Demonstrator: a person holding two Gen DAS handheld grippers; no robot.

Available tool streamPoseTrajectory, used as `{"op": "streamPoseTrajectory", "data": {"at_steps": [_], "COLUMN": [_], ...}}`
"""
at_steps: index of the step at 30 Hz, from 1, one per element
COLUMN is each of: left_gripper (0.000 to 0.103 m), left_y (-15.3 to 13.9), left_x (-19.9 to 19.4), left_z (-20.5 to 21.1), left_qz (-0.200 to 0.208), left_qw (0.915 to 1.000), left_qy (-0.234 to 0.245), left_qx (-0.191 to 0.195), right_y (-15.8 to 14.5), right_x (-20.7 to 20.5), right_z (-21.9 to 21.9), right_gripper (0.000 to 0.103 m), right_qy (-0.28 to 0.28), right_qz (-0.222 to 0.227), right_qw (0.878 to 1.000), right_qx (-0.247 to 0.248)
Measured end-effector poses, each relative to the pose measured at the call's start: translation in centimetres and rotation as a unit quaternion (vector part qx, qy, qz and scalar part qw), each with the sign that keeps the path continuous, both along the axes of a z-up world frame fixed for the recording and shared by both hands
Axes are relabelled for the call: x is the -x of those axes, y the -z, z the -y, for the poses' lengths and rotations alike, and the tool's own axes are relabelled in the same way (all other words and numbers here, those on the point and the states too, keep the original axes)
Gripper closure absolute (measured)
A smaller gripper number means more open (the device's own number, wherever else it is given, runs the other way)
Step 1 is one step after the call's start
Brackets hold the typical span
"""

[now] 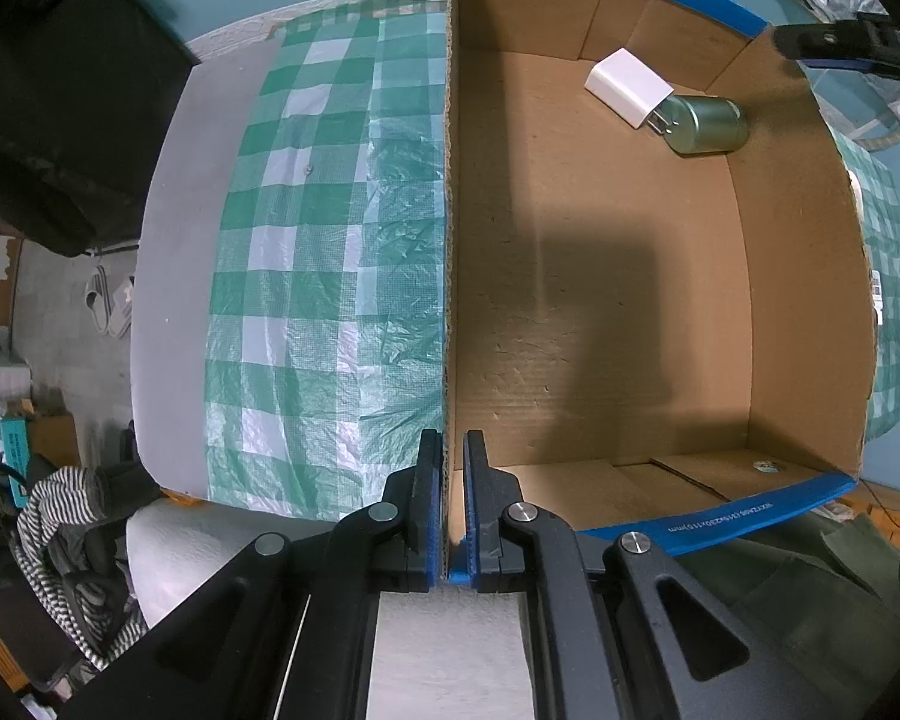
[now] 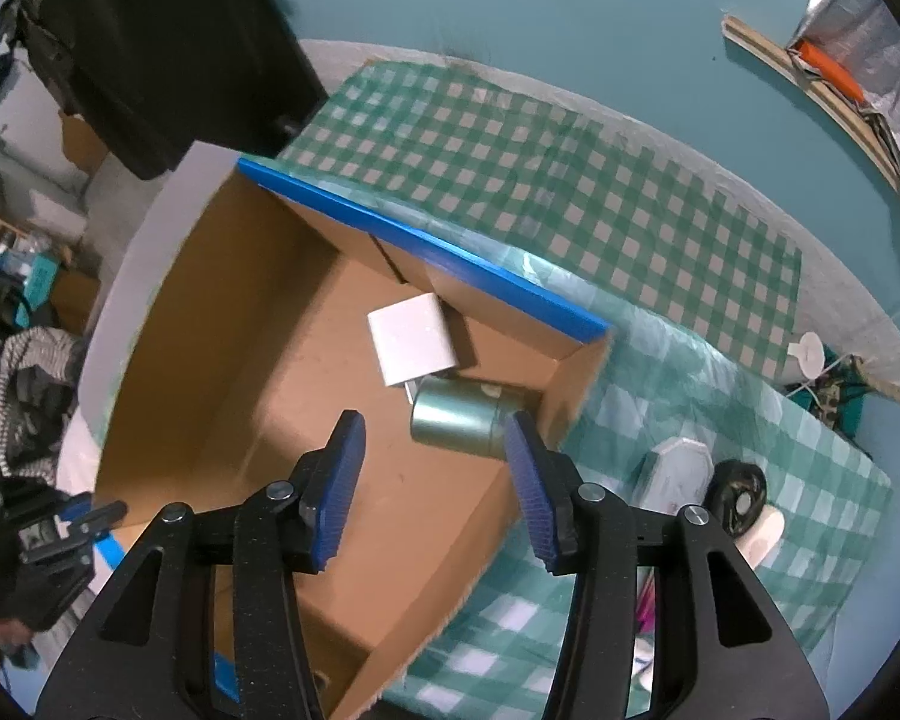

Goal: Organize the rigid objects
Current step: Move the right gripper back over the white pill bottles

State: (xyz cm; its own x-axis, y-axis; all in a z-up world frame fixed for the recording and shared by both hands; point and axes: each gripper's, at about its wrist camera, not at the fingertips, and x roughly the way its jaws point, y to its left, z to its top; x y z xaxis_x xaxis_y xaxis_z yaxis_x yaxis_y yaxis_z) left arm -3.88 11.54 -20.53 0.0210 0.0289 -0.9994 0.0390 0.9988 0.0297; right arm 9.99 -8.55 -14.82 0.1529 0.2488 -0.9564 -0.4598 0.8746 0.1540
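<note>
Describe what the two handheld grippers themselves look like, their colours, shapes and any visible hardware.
Both are alike. The left gripper and right gripper have matte black linkage arms with triangular cut-outs and round silver pivot pins. Each finger ends in a flat black plate faced with a blue ribbed pad. No cables, markings or sleeves show on them.

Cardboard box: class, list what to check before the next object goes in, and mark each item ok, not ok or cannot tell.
1. Left gripper clamps the cardboard box wall: ok.
2. Right gripper open and holding nothing: ok.
3. White charger and green tin lie inside: ok.
4. Free floor remains in the box: ok.
5. Objects wait on the checked cloth: ok.
6. Their rigidity: cannot tell.
</note>
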Motion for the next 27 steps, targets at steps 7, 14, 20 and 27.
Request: {"op": "streamPoseTrajectory", "data": {"at_steps": [7,14,20,27], "left_gripper": [0.096,0.096,0.096,0.096], "left_y": [0.0,0.1,0.0,0.0], "left_x": [0.0,0.0,0.0,0.1], "left_z": [0.0,0.1,0.0,-0.2], "left_qz": [-0.002,-0.001,0.000,-0.001], "left_qw": [1.0000,1.0000,1.0000,1.0000], "left_qy": [0.001,0.000,-0.006,-0.008], "left_qx": [0.000,-0.001,0.001,0.002], "right_y": [-2.2,-3.4,-3.5,-2.3], "right_x": [1.5,2.9,4.4,6.3], "right_z": [3.0,6.6,10.2,13.9], "right_gripper": [0.045,0.042,0.040,0.038], "right_qy": [0.021,0.044,0.075,0.108], "right_qz": [0.013,0.024,0.015,-0.004], "right_qw": [1.000,0.999,0.997,0.994], "right_qx": [-0.002,0.012,0.012,0.023]}}
